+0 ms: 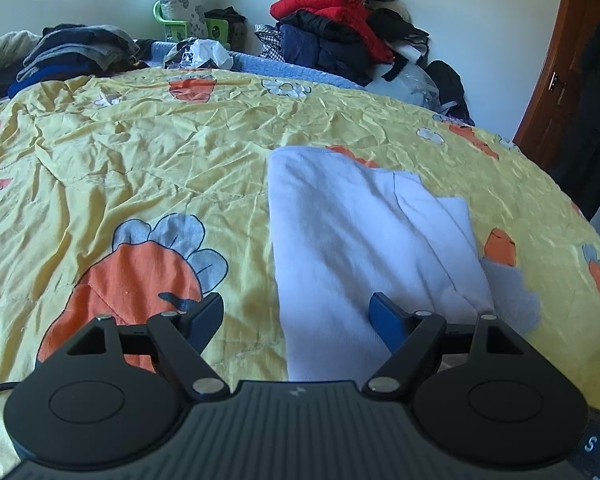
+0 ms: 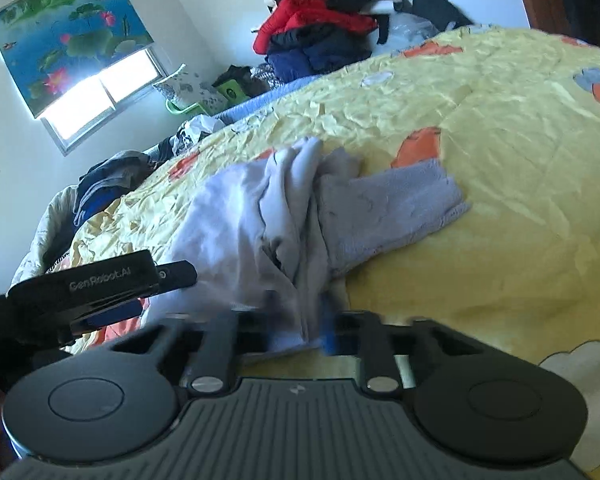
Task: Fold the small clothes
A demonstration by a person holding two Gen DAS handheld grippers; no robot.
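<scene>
Your left gripper (image 1: 296, 316) is hovering low over the near edge of the pale lilac garment (image 1: 364, 240), its jaws standing wide open with nothing between them; one blue pad is resting over the cloth, the other over the yellow bedspread (image 1: 140, 152). Your right gripper (image 2: 296, 332) is pinching a bunched corner of that same garment (image 2: 260, 216), jaws nearly closed on the fabric, which is rising off the bed in gathered folds. The garment is lying on the bedspread, well apart from the heap of dark and red clothes (image 1: 340, 24) by the wall.
</scene>
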